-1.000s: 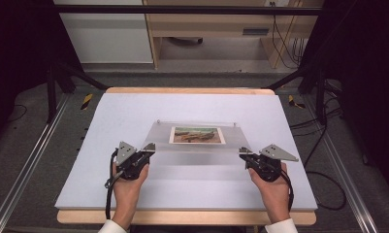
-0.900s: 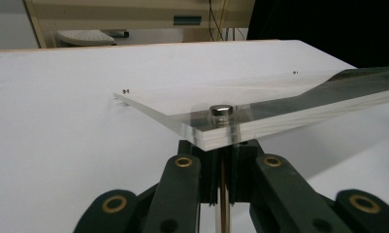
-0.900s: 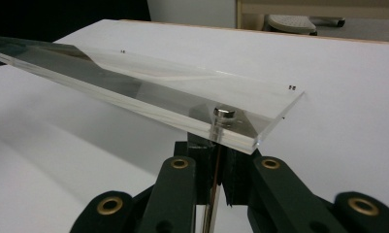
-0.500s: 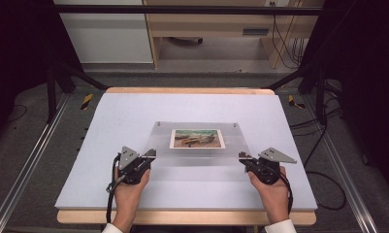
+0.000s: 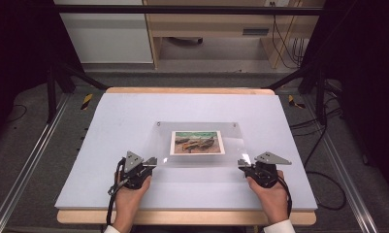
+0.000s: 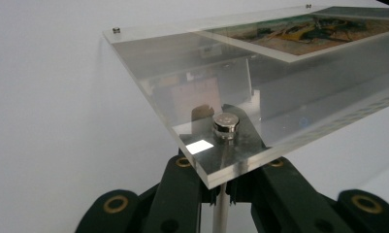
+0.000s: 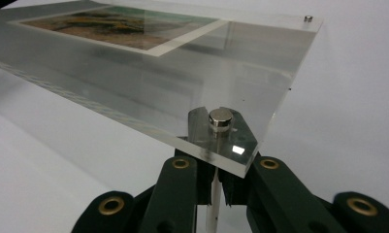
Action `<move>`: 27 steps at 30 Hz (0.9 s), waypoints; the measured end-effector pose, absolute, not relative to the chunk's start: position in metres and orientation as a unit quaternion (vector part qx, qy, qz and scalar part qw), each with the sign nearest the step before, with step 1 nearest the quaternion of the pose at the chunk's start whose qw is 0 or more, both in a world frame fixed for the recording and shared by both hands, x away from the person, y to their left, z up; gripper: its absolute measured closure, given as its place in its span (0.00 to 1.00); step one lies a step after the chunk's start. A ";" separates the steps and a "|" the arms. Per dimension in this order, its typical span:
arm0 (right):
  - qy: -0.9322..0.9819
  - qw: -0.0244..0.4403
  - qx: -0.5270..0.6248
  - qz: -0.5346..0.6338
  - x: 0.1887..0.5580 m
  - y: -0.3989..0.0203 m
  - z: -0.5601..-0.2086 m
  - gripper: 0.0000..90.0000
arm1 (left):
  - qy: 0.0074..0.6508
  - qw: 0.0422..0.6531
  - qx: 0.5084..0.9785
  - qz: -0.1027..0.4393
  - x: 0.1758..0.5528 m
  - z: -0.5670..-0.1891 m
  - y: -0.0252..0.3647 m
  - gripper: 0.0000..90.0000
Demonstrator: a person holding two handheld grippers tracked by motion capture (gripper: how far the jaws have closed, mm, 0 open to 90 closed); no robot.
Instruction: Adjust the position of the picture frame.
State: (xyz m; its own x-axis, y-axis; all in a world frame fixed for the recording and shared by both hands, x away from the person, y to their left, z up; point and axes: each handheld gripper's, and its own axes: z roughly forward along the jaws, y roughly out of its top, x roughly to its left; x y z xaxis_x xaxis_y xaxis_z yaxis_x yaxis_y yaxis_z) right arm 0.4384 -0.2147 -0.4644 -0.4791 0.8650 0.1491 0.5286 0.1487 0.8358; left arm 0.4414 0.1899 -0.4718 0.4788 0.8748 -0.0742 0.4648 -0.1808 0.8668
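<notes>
A clear acrylic picture frame [image 5: 163,141] holds a landscape print [image 5: 197,142] at the middle of the white table. My left gripper [image 5: 152,161] grips its near left corner and my right gripper [image 5: 241,162] its near right corner. In the left gripper view the jaws [image 6: 221,194] are shut on a thin post under the plate [image 6: 182,63], below a round metal cap [image 6: 225,124]. In the right gripper view the jaws [image 7: 214,187] are likewise shut on the post under the cap [image 7: 220,118]. The near edge of the frame [image 7: 221,63] is off the table.
The white mat [image 5: 109,116] lies on a wooden tabletop [image 5: 182,216] with metal rails [image 5: 27,165] on both sides. Black stand legs [image 5: 61,77] and cables [image 5: 323,126] lie beyond the table's far corners. A cabinet and a desk stand at the back.
The frame and both grippers have drifted slightly toward the table's near edge. Both grips are unchanged.
</notes>
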 end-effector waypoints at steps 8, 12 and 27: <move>0.744 0.182 0.478 0.429 0.441 -0.207 -0.472 0.94 | 0.465 0.432 0.738 0.229 0.447 -0.482 0.195 0.92; 0.742 0.185 0.481 0.430 0.443 -0.205 -0.473 0.94 | 0.467 0.436 0.736 0.226 0.450 -0.481 0.196 0.92; 0.744 0.184 0.482 0.426 0.447 -0.206 -0.473 0.94 | 0.465 0.439 0.739 0.213 0.451 -0.479 0.195 0.92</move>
